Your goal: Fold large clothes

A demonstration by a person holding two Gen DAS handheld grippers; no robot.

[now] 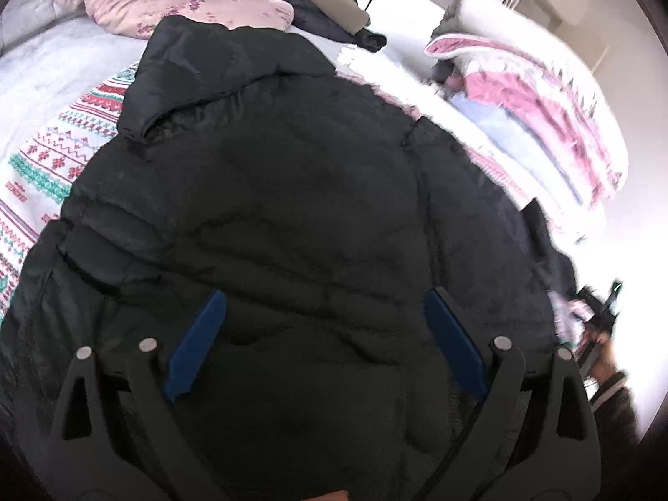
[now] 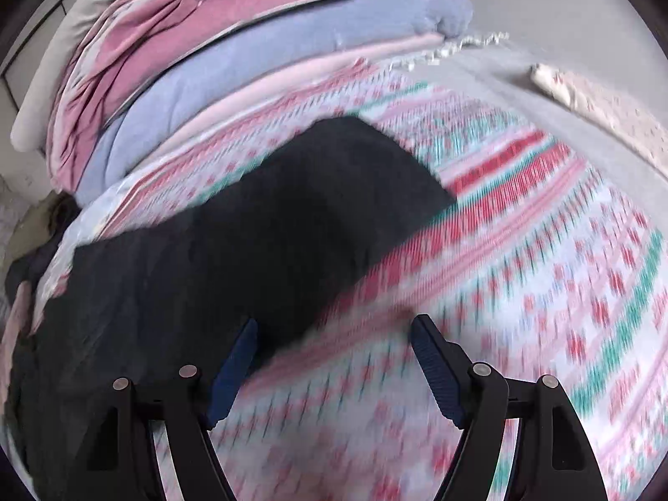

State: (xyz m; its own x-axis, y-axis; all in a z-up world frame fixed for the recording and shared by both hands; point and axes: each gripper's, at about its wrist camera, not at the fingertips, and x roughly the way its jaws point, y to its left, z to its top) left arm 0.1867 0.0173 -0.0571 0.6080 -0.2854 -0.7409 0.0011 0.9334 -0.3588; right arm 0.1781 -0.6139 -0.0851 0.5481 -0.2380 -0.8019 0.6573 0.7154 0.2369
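A black puffer jacket with a hood lies spread across the patterned blanket on the bed. My left gripper hovers over the jacket's lower part, its blue pads wide apart and nothing pinched between them. In the right wrist view, which is motion-blurred, a black sleeve or edge of the jacket stretches over the same blanket. My right gripper stands open above the border between black cloth and blanket, gripping nothing. The other gripper and a hand show at the left wrist view's right edge.
A pink flowered garment and dark clothes lie at the far end of the bed. A stack of pink, white and lilac bedding sits at the right, also seen as pink and lilac folds. A pale flowered cloth lies far right.
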